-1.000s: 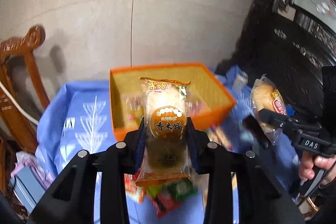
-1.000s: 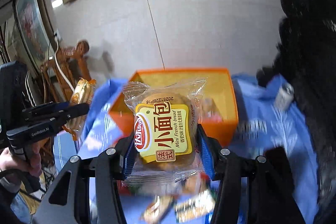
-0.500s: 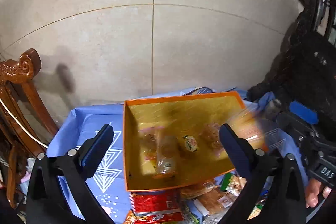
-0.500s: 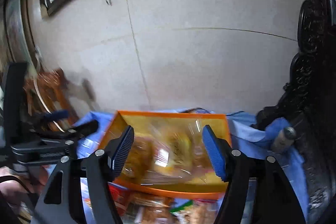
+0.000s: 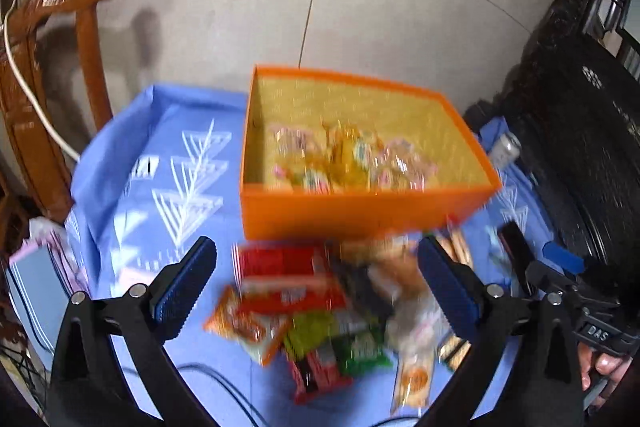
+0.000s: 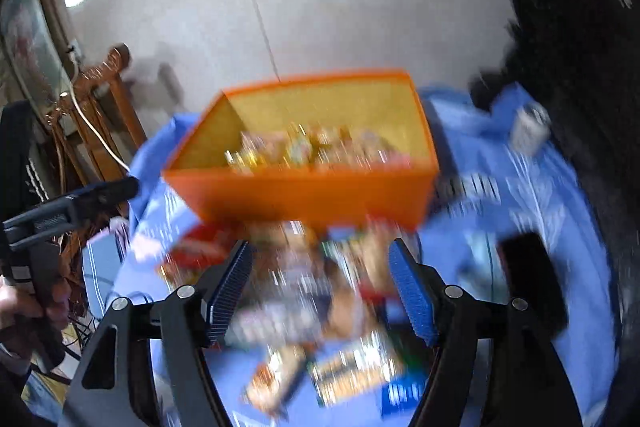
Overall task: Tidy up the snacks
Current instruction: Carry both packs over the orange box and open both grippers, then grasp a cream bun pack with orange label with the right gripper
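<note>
An orange box (image 5: 360, 215) with a yellow inside stands on the blue cloth (image 5: 160, 163) and holds several wrapped snacks (image 5: 348, 159). A pile of loose snack packets (image 5: 320, 311) lies in front of it. My left gripper (image 5: 316, 287) is open and empty above the pile. My right gripper (image 6: 320, 287) is open and empty over the same pile (image 6: 320, 327), with the box (image 6: 308, 195) just beyond. Both views are motion-blurred. The right gripper also shows at the left wrist view's right edge (image 5: 560, 275).
A wooden chair (image 5: 48, 67) stands left of the table with a white cable over it. A small can (image 5: 506, 149) and a dark flat object (image 6: 532, 283) lie on the cloth to the right. Dark carved furniture (image 5: 580, 147) is on the right. A tiled wall is behind.
Both grippers let their packets go into the box, then pulled back and tilted down towards the loose pile. The box now holds more snacks.
</note>
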`<control>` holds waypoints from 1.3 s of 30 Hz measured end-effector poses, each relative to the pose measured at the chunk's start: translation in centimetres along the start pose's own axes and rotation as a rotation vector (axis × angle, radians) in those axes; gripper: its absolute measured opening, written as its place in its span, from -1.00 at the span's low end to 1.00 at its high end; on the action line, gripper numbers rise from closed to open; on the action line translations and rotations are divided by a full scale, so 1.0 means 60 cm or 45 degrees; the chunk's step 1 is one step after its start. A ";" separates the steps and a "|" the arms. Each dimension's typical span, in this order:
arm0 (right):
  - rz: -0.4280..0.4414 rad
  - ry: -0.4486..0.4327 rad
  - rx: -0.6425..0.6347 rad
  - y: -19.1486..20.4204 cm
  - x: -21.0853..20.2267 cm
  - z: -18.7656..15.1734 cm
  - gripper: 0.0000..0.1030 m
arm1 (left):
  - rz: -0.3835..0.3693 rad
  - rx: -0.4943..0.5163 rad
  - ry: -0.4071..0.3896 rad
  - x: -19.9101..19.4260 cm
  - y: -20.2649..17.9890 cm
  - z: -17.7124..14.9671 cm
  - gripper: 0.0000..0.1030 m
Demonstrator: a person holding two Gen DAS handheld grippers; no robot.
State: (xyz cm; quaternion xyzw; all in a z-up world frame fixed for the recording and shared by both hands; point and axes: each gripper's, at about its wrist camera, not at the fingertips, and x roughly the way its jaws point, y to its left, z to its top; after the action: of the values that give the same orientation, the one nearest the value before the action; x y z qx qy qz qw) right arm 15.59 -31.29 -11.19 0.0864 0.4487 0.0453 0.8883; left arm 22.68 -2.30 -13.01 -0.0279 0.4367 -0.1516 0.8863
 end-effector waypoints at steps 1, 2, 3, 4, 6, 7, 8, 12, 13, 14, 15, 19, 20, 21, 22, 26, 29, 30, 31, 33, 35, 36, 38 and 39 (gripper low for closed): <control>-0.011 0.033 0.031 -0.011 -0.001 -0.022 0.38 | -0.011 0.012 0.009 -0.004 -0.002 -0.022 0.92; -0.019 0.059 0.050 -0.019 0.000 -0.035 0.38 | -0.012 0.029 0.015 -0.006 -0.004 -0.035 0.92; -0.031 0.096 0.080 -0.028 0.001 -0.056 0.38 | -0.009 0.047 0.020 -0.009 -0.007 -0.048 0.92; -0.033 0.133 0.113 -0.037 0.002 -0.077 0.38 | -0.011 0.084 0.034 -0.012 -0.012 -0.066 0.92; -0.011 0.193 0.172 -0.045 0.006 -0.111 0.38 | 0.002 0.124 0.060 -0.014 -0.016 -0.089 0.92; 0.000 0.209 0.182 -0.044 0.009 -0.121 0.38 | 0.008 0.131 0.071 -0.015 -0.017 -0.099 0.92; 0.012 0.236 0.180 -0.037 0.014 -0.134 0.38 | 0.008 0.131 0.083 -0.016 -0.016 -0.107 0.92; 0.054 0.296 0.116 0.006 0.045 -0.155 0.35 | 0.012 0.112 0.117 -0.019 -0.006 -0.132 0.92; 0.069 0.310 0.091 0.020 0.056 -0.157 0.34 | 0.021 0.116 0.121 -0.022 -0.005 -0.137 0.92; 0.077 0.320 0.070 0.031 0.064 -0.155 0.31 | 0.025 0.118 0.122 -0.024 -0.004 -0.139 0.92; 0.081 0.336 0.040 0.047 0.078 -0.157 0.27 | 0.031 0.119 0.123 -0.028 -0.001 -0.144 0.92; 0.103 0.416 -0.002 0.082 0.125 -0.169 -0.01 | 0.052 0.094 0.136 -0.038 0.012 -0.155 0.92; 0.102 0.442 -0.007 0.088 0.136 -0.173 -0.10 | 0.057 0.086 0.141 -0.040 0.016 -0.158 0.92; 0.105 0.466 -0.007 0.093 0.147 -0.178 -0.10 | 0.064 0.078 0.145 -0.043 0.020 -0.162 0.92; 0.101 0.481 -0.010 0.099 0.156 -0.182 -0.10 | 0.069 0.074 0.147 -0.045 0.023 -0.164 0.92; 0.062 0.478 -0.078 0.117 0.169 -0.190 -0.12 | 0.083 0.068 0.161 -0.044 0.031 -0.175 0.92; 0.052 0.473 -0.120 0.123 0.166 -0.193 -0.25 | 0.083 0.072 0.188 -0.031 0.028 -0.183 0.92; 0.042 0.469 -0.124 0.122 0.162 -0.193 -0.31 | 0.083 0.075 0.198 -0.025 0.026 -0.186 0.92; 0.038 0.466 -0.121 0.118 0.160 -0.192 -0.32 | 0.084 0.076 0.213 -0.016 0.022 -0.190 0.92; 0.043 0.453 -0.099 0.109 0.146 -0.192 -0.32 | 0.080 0.068 0.240 0.003 0.018 -0.195 0.92; 0.046 0.436 -0.088 0.100 0.131 -0.191 -0.32 | 0.081 0.041 0.277 0.030 0.015 -0.199 0.92; 0.039 0.430 -0.086 0.095 0.124 -0.192 -0.32 | 0.088 0.024 0.297 0.043 0.014 -0.201 0.92; 0.029 0.429 -0.070 0.081 0.116 -0.195 -0.32 | 0.113 -0.026 0.327 0.070 0.016 -0.204 0.92; 0.020 0.431 -0.053 0.075 0.113 -0.197 -0.32 | 0.133 -0.059 0.345 0.084 0.019 -0.206 0.92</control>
State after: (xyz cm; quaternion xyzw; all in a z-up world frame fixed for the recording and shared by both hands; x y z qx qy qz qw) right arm 10.10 -24.47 -22.54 0.0625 0.5902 0.0756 0.8013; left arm 16.21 -1.70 -24.71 -0.0047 0.5567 -0.0974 0.8250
